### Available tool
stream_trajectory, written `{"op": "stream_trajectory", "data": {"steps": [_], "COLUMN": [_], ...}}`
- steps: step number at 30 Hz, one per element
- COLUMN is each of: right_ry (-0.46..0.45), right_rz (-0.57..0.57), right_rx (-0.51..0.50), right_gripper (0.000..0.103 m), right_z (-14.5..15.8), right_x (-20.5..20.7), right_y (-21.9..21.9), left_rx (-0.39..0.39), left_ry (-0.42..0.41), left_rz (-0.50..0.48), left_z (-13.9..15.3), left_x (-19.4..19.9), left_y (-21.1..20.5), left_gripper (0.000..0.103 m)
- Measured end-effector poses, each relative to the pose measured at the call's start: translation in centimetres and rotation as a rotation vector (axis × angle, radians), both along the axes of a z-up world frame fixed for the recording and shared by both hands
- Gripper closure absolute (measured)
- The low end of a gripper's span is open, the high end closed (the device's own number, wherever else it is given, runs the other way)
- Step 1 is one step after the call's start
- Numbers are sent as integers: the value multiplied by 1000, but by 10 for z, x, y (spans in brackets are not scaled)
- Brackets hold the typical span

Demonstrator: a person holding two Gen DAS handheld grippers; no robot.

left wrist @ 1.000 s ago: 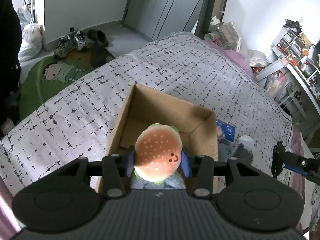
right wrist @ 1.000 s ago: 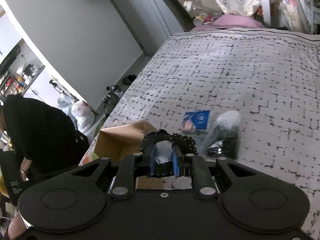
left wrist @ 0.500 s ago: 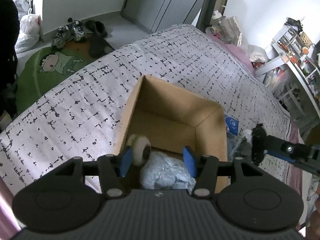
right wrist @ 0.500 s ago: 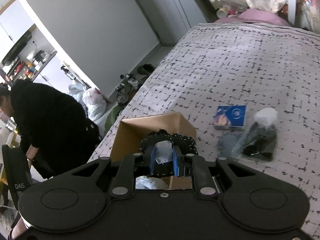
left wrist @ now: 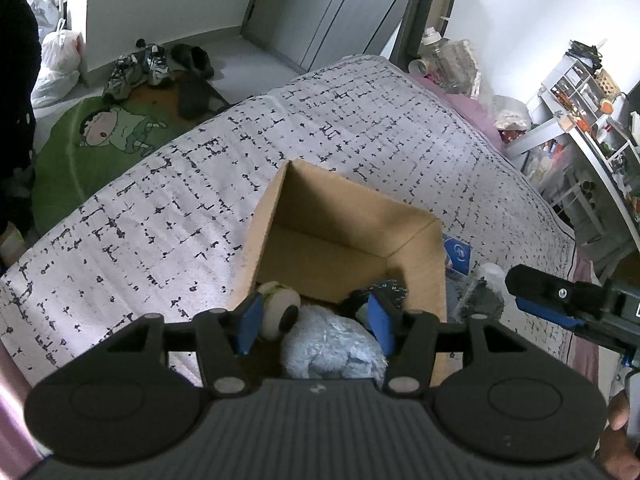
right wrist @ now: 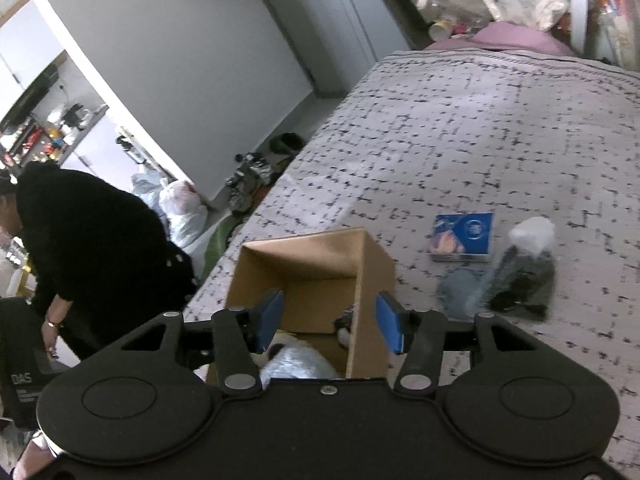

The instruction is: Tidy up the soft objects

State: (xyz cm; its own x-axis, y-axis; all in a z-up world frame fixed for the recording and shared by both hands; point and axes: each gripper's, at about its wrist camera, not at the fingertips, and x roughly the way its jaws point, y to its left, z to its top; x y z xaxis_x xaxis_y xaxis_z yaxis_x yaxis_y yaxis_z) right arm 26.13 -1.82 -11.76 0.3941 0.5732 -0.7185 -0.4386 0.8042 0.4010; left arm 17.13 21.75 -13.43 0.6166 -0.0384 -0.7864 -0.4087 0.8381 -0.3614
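Observation:
An open cardboard box (left wrist: 416,240) (right wrist: 372,256) stands on the patterned bed. Inside lie a pale blue plush (left wrist: 336,344) (right wrist: 296,364), the burger plush (left wrist: 276,312) on its side at the left, and a black frilly item (left wrist: 384,292) (right wrist: 346,322) at the right wall. My left gripper (left wrist: 316,318) is open and empty over the box's near end. My right gripper (right wrist: 330,320) is open and empty above the box's right wall; it shows at the right in the left wrist view (left wrist: 560,296).
Right of the box on the bed lie a blue packet (right wrist: 464,238) (left wrist: 456,256) and a clear bag of dark items with a white top (right wrist: 524,276) (left wrist: 480,292). A person in black (right wrist: 88,248) stands left of the bed. Shoes and a green rug (left wrist: 104,136) are on the floor.
My left gripper opened and dropped the burger plush into the box. My right gripper moved over the box, opened and released the black frilly item into it.

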Motion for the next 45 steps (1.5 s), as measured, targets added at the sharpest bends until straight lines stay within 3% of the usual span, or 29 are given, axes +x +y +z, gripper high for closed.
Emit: {"op": "stream_trajectory", "data": {"steps": [3,17,27,34,45], "right_ry": [-21,-64,-86,-33,-26], "right_rz": [-15,-55,-112,-150,-171], "right_rx": [-18,-47,-51,-34,-20], "right_gripper": [28,1,0,0,0], "right_z": [6,33,37,12,-1], "right_x": [-2,4,17,23,31], "right_y": [-8,-52,-90,-115,-141], "left_rx": [-5,18,59,84,110], "left_ry": [-4,-38,-50,-41,-19], "left_rz": [-3,-9,-26,-62,-103], "left_z": [4,37,52,56,53], "left_x": [-1,1,8,16,39], "left_y": [-5,-32,-55,-77,-116], "left_gripper": [46,34,32,31,31]}}
